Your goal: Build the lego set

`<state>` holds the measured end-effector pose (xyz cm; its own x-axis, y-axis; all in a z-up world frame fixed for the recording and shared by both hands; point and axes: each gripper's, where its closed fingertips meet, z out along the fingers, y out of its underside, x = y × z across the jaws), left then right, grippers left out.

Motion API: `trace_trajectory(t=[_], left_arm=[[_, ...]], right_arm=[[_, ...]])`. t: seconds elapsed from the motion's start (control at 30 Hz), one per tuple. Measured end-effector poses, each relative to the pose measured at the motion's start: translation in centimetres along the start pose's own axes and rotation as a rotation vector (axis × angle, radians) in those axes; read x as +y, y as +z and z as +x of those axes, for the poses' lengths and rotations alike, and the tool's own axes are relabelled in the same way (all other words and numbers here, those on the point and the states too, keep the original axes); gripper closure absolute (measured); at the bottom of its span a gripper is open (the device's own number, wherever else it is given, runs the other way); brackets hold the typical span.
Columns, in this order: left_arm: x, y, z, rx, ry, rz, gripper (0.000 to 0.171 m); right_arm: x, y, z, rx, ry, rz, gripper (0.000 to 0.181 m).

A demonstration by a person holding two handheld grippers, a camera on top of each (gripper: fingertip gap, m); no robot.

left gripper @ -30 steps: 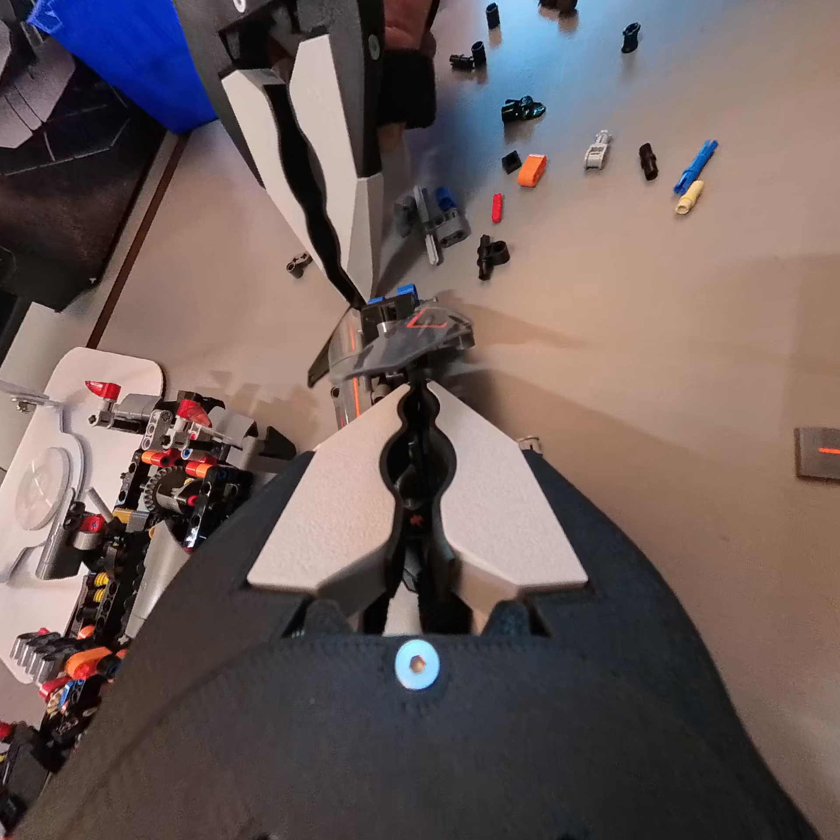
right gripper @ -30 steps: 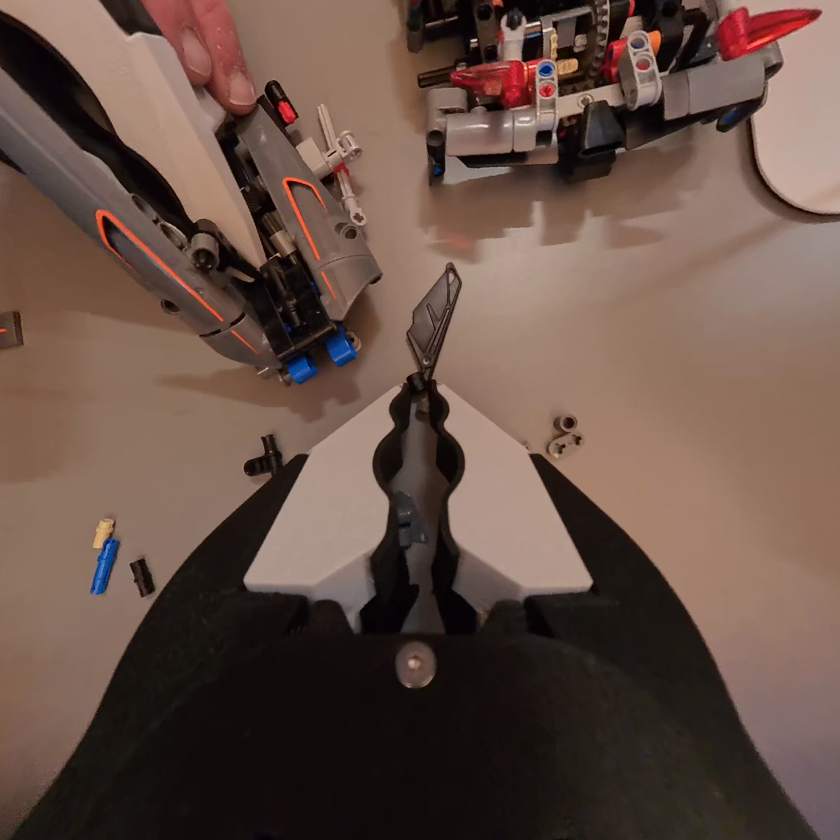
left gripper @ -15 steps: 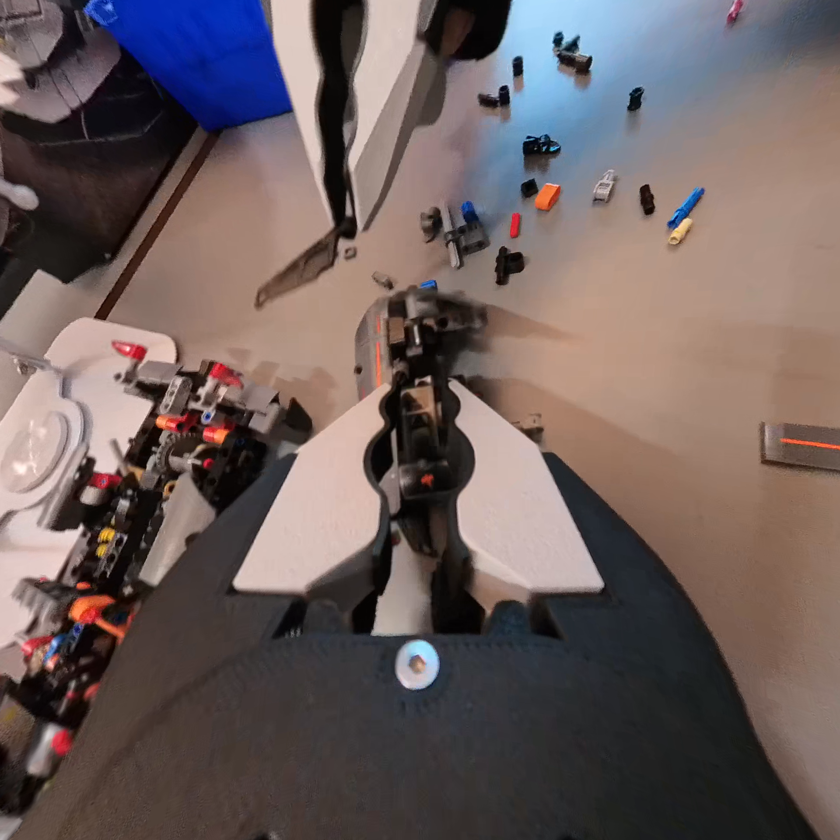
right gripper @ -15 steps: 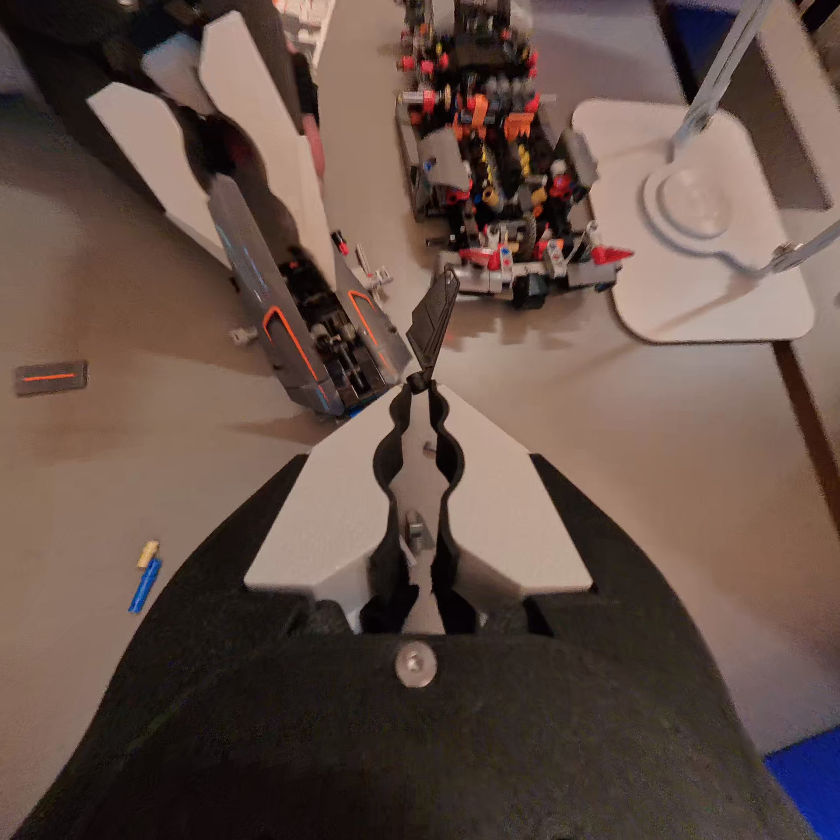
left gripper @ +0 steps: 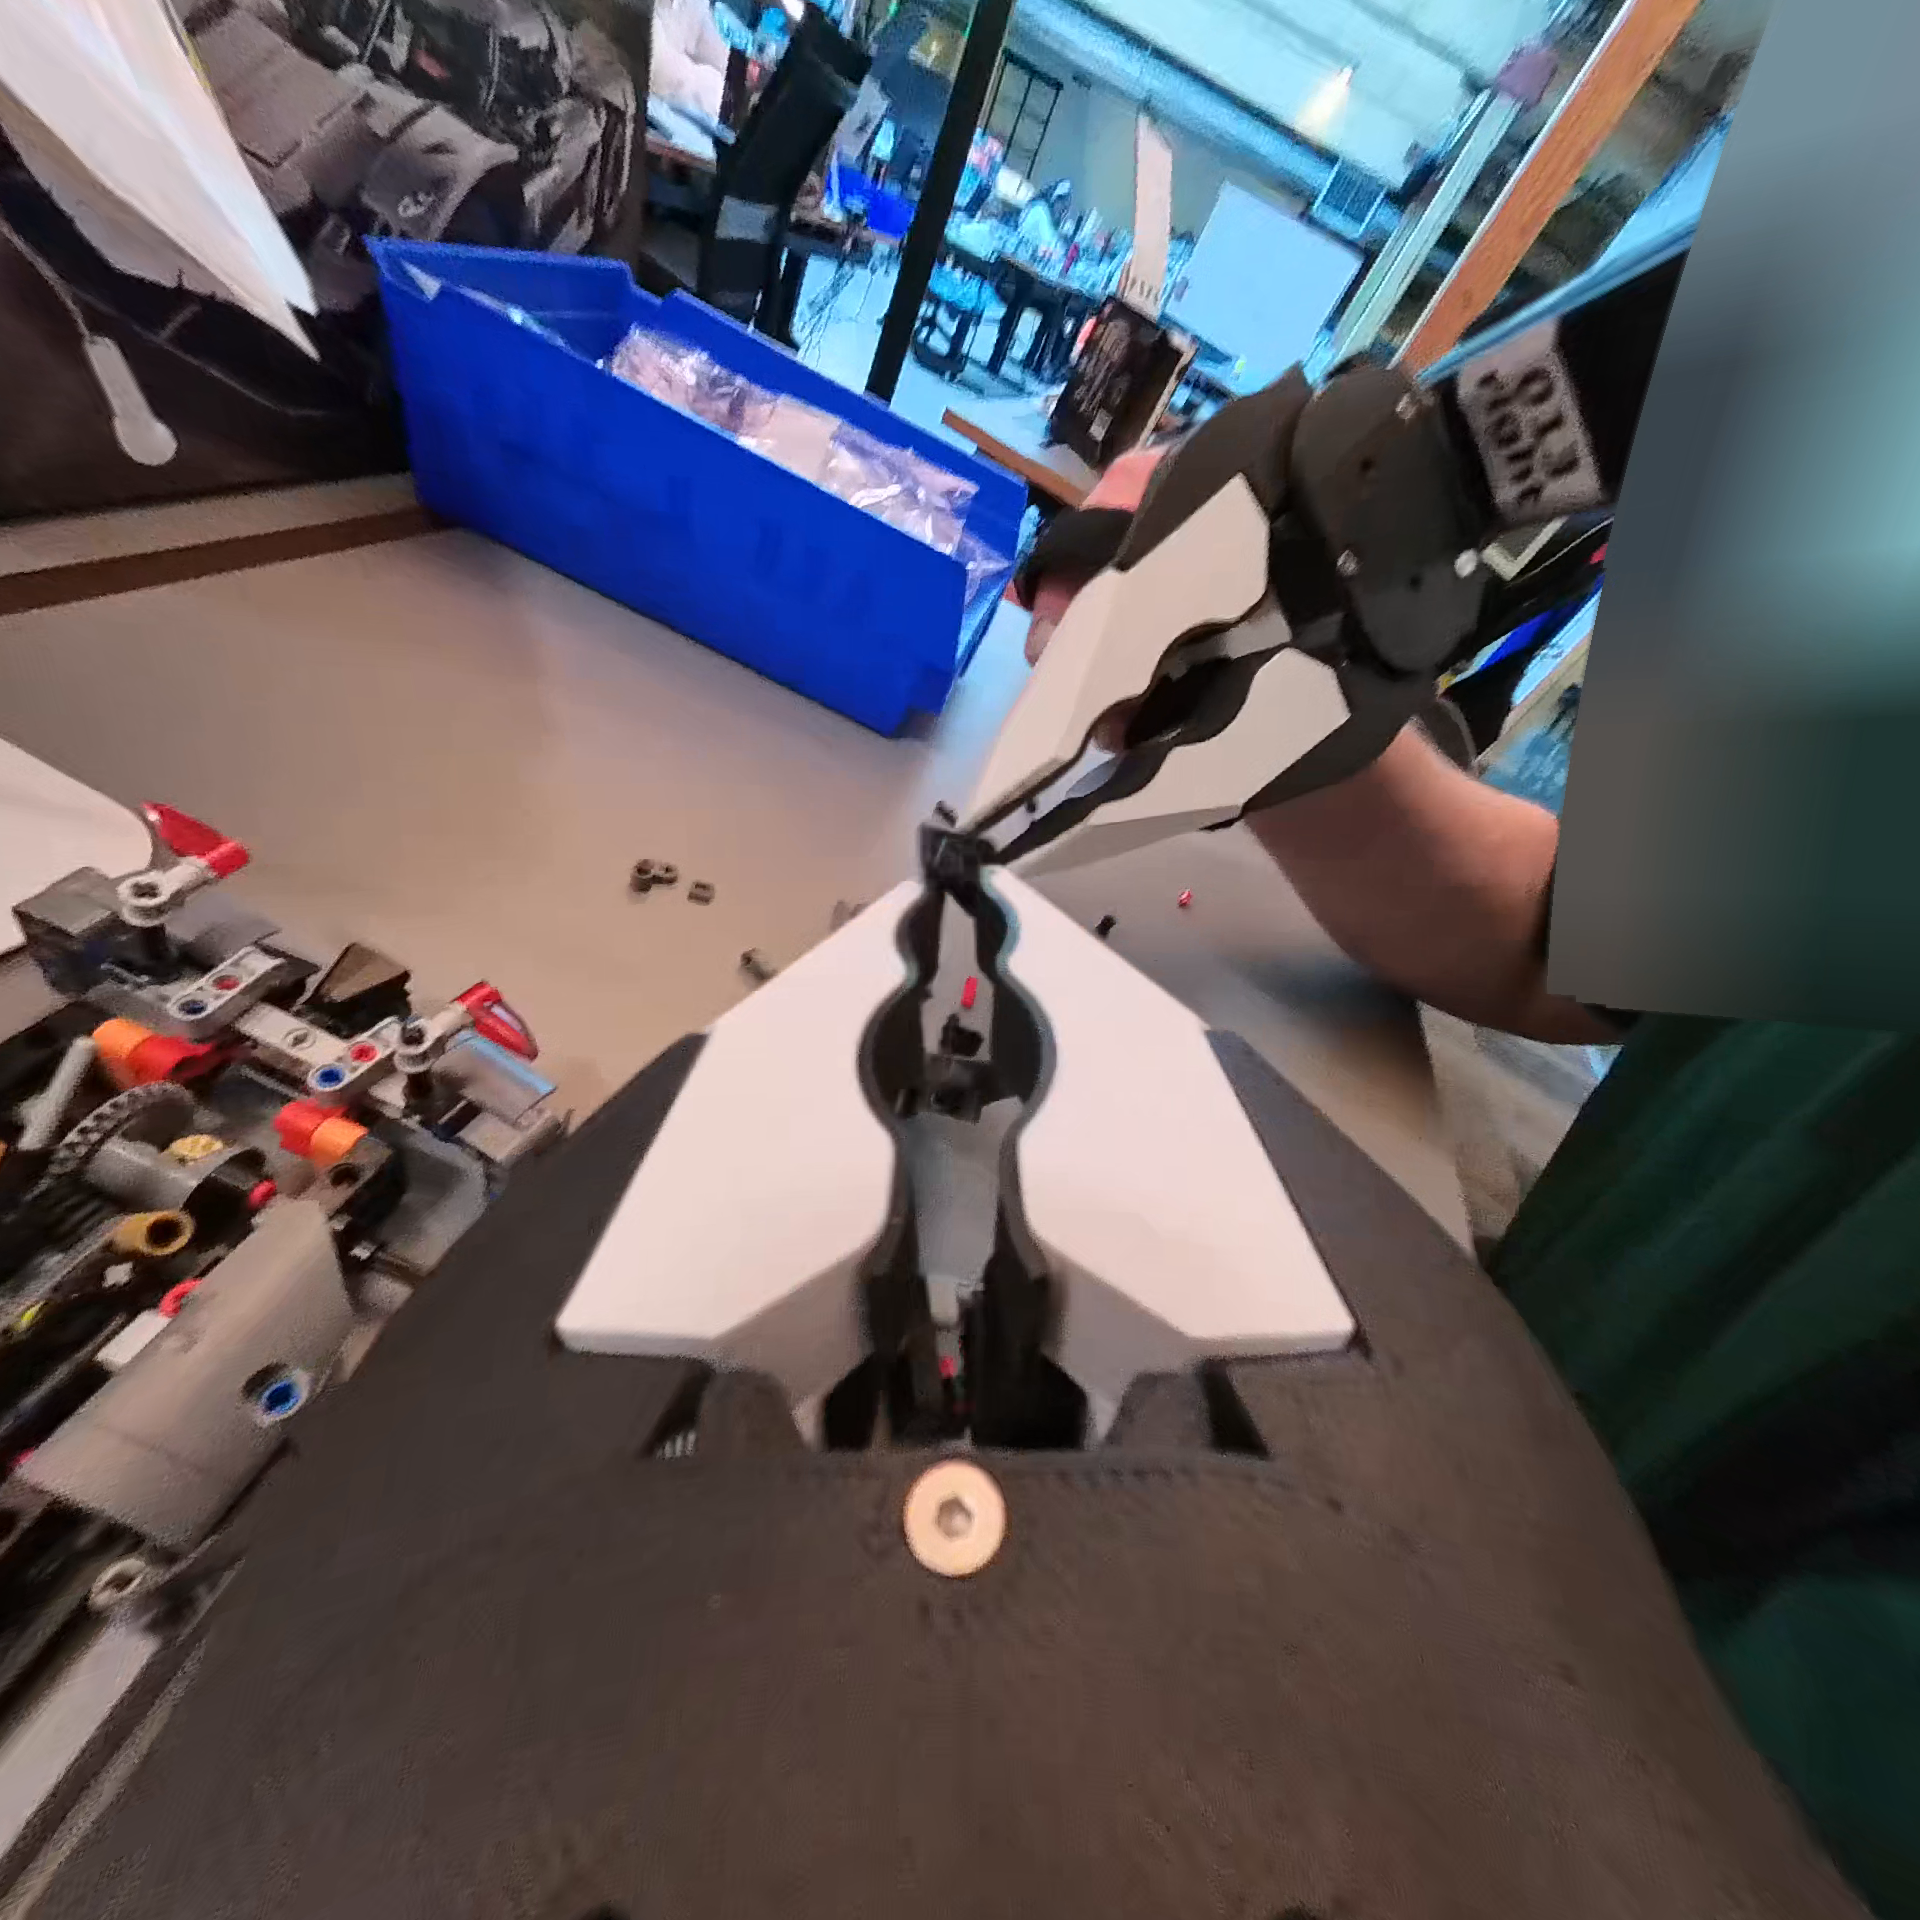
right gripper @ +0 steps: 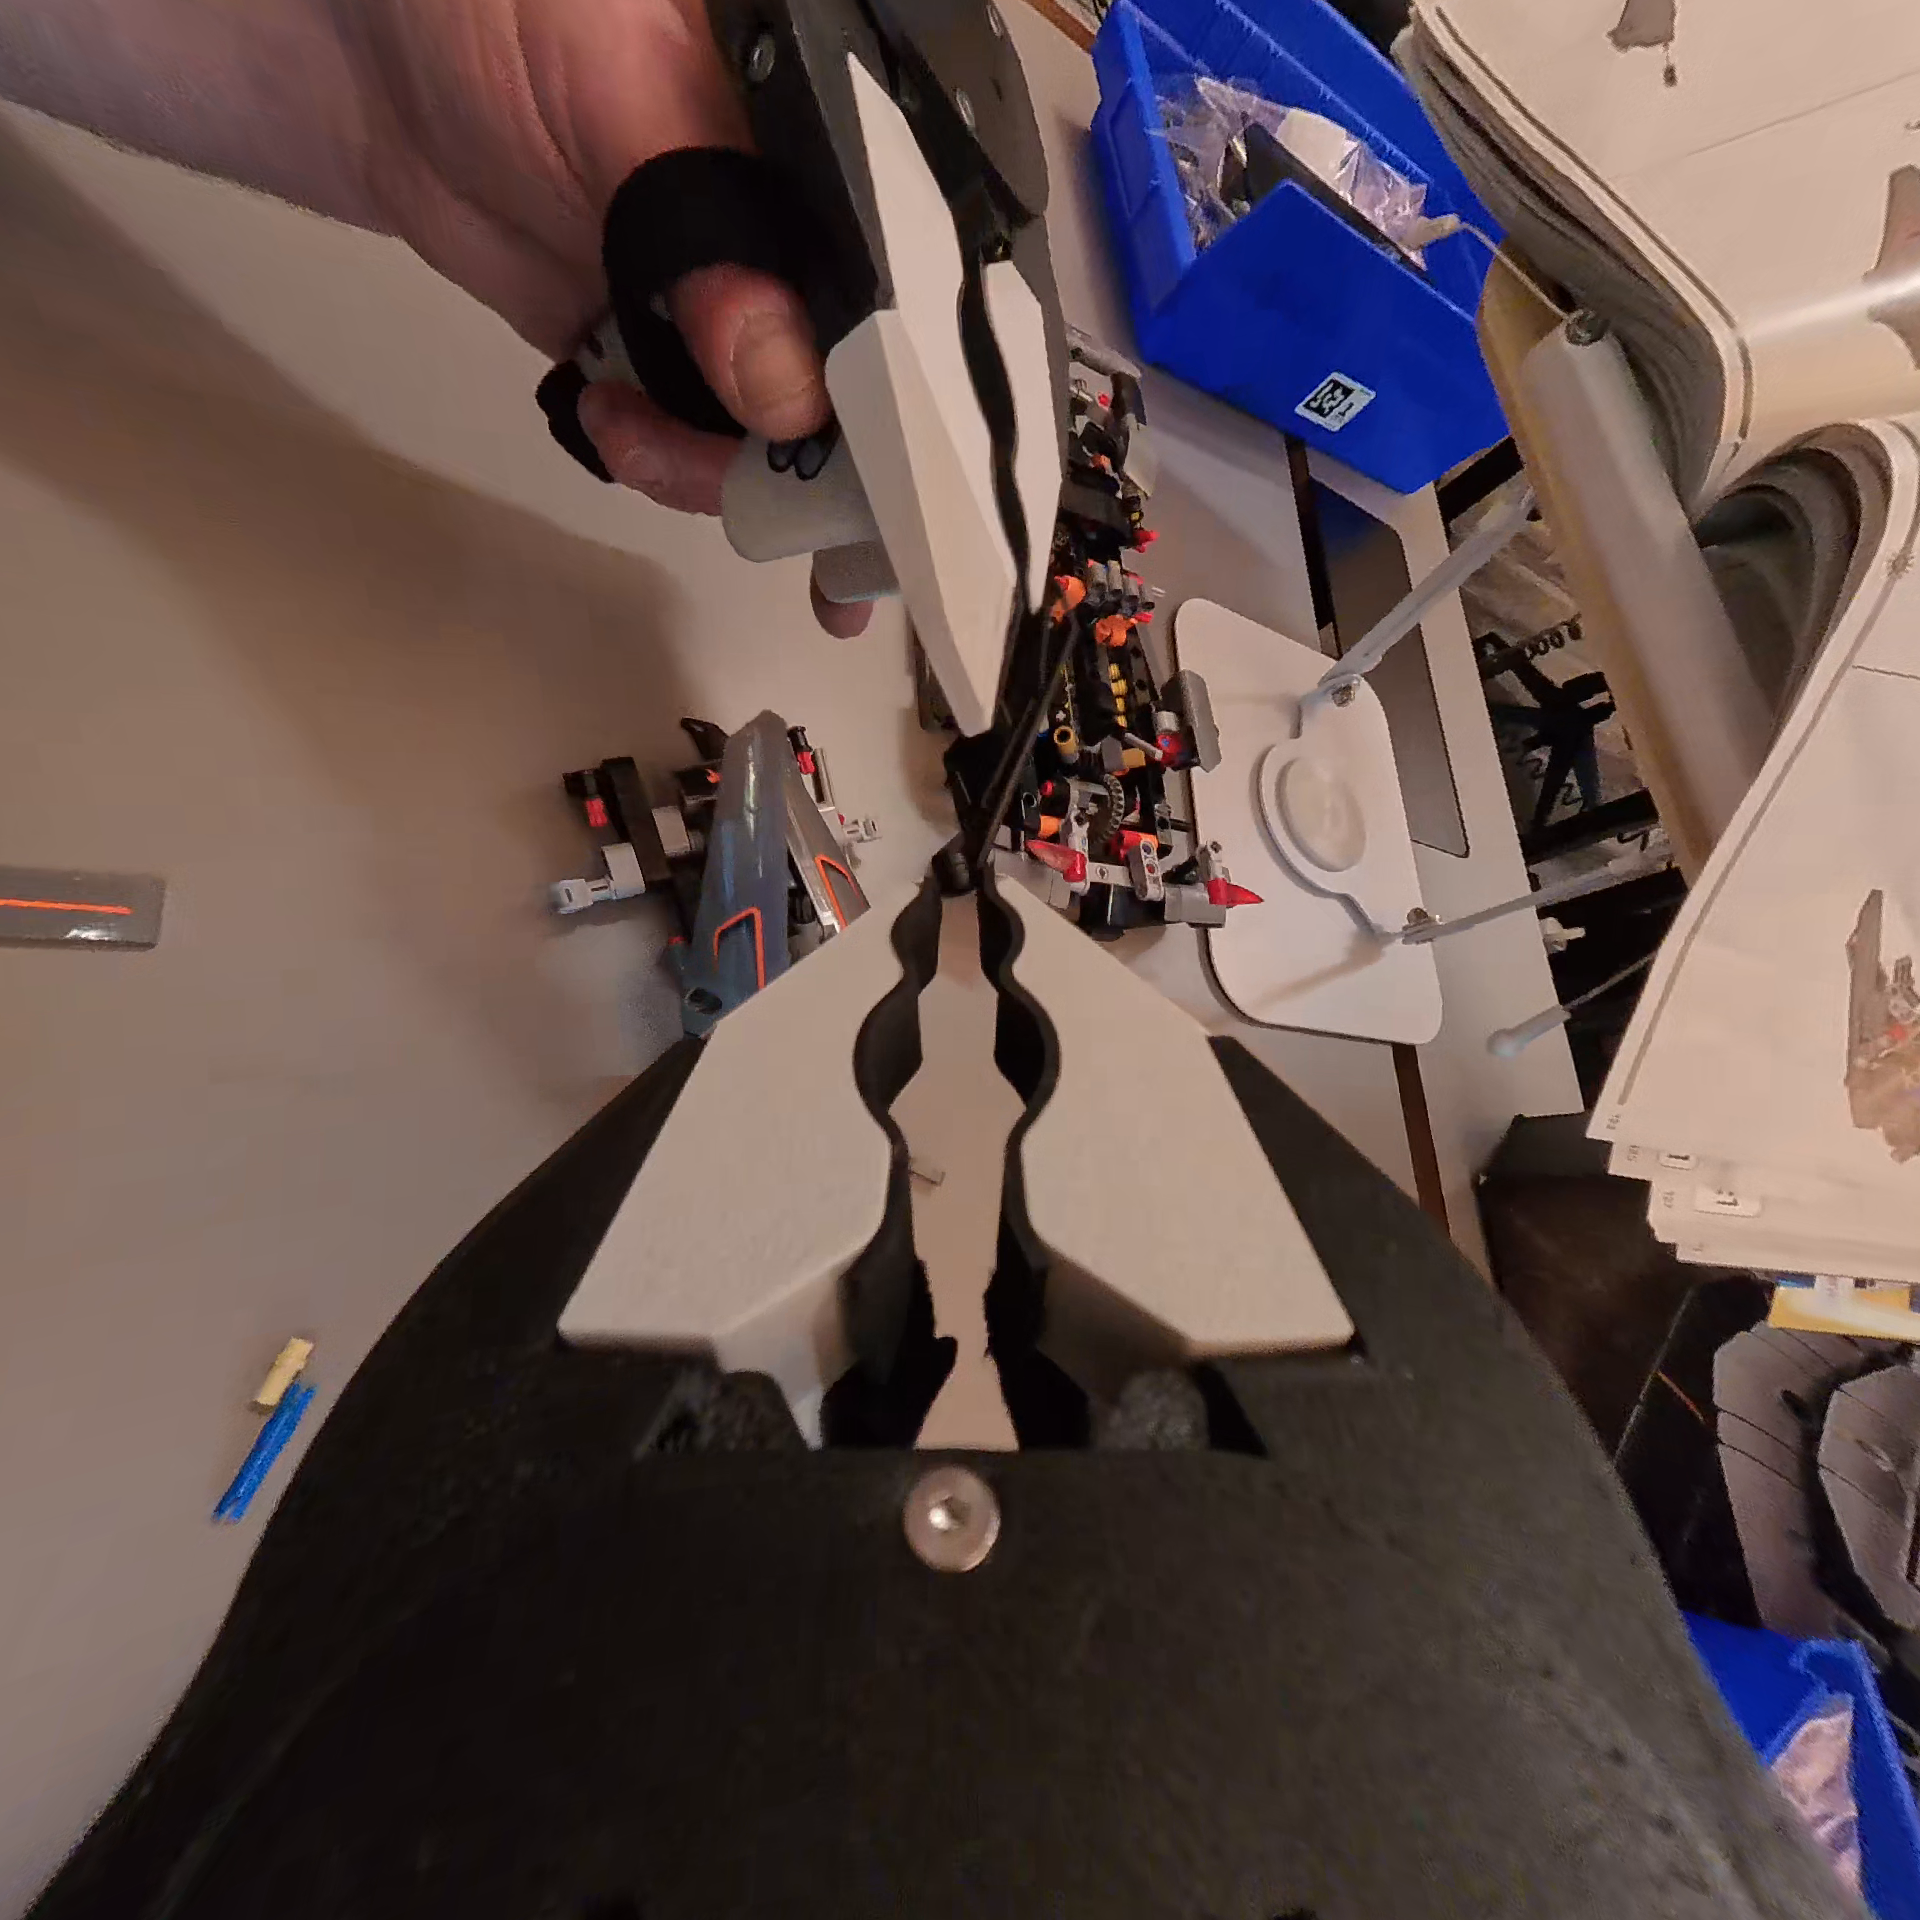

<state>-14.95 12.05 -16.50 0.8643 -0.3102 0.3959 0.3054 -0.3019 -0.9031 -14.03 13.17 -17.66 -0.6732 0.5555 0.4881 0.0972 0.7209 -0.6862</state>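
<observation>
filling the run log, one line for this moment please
left tool: shut on dark panel | right tool: shut on same panel | grey wing piece: on table

A square black-and-white code sticker is stuck on the blue bin. A white label with black characters is carried on the right gripper, right of the bin. Small printed marks are borne by booklet pages below the bin. None is quoted.
</observation>
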Motion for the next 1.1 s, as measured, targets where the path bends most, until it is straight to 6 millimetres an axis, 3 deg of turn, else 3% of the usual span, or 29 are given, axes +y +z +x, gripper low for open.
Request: trace_trajectory(t=[0.07,0.2,0.33,0.47,0.67,0.8,0.93,1.1], left_arm=[[-0.6,-0.1,0.5,0.03,-0.007,0.044,0.171],[-1.0,-0.3,0.6,-0.001,0.112,0.034,0.171],[-1.0,0.2,0.8,0.001,0.183,0.0,0.171],[-0.8,0.7,1.6,0.017,0.253,-0.014,0.171],[-0.4,0.0,0.7,-0.052,0.279,-0.023,0.166],[3.4,-1.8,-0.1,-0.128,0.34,-0.16,0.151],[7.6,-1.5,-2.2,-0.237,0.476,-0.349,0.15],[9.0,0.0,-2.9,-0.281,0.606,-0.412,0.153]], right_arm=[[-0.3,-0.1,-0.2,-0.016,0.019,0.023,0.176],[-0.2,-0.7,0.3,-0.165,0.254,0.114,0.166],[-0.2,-0.5,0.0,-0.28,0.361,0.164,0.164],[-0.2,0.0,-0.7,-0.327,0.359,0.17,0.176],[1.0,0.2,-0.9,-0.339,0.363,0.12,0.177],[3.2,0.7,-2.3,-0.387,0.351,0.049,0.177],[4.4,2.0,-3.4,-0.423,0.313,-0.021,0.177],[4.8,2.5,-3.4,-0.435,0.306,-0.022,0.177]])
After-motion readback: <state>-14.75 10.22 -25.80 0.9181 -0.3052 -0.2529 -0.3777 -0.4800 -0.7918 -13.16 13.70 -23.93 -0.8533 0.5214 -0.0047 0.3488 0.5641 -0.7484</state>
